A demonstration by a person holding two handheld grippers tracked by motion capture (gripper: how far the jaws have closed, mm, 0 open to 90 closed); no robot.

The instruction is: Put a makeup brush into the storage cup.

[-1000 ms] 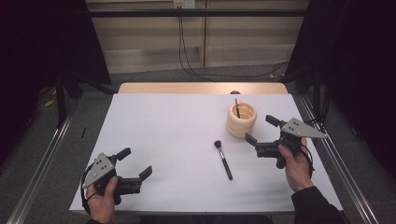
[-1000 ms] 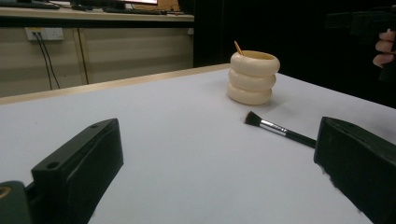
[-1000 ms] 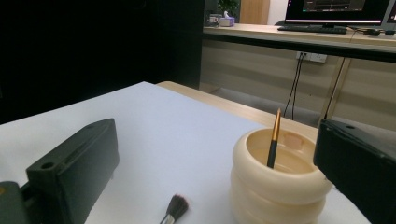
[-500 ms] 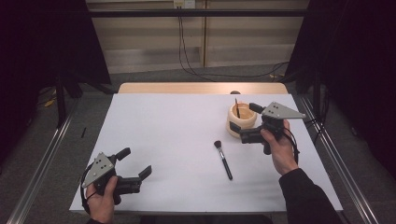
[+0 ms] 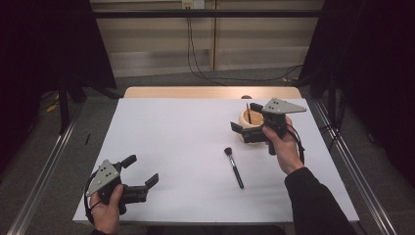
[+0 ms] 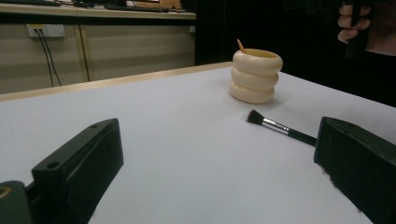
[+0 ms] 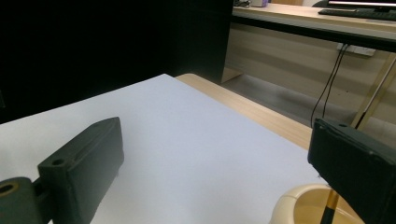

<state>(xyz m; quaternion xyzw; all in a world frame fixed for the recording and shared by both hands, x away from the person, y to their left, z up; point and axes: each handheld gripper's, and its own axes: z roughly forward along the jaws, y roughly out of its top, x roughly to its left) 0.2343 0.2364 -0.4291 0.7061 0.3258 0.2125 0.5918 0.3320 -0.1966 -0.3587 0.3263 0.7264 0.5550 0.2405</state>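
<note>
A cream ribbed cup (image 5: pixel 243 121) stands at the back right of the white table, with a thin stick (image 5: pixel 248 112) leaning inside it. A black makeup brush (image 5: pixel 234 167) lies flat in front of the cup, bristles toward it. My right gripper (image 5: pixel 245 117) hovers open just above the cup, one jaw on each side of it; its own view has the cup rim (image 7: pixel 299 205) and a dark handle (image 7: pixel 330 208) low at the right. My left gripper (image 5: pixel 141 171) rests open near the front left corner and faces the cup (image 6: pixel 255 74) and brush (image 6: pixel 280 128).
The white table (image 5: pixel 176 132) has a wooden strip (image 5: pixel 195 92) along its far edge. Metal rails (image 5: pixel 352 161) run along both sides on the floor. Cables (image 5: pixel 195 54) hang on the back wall. The person's right hand (image 6: pixel 357 25) shows above the cup.
My right gripper has travelled from the right of the brush up and back-left until it is above the cup. The left gripper, brush and cup have stayed put.
</note>
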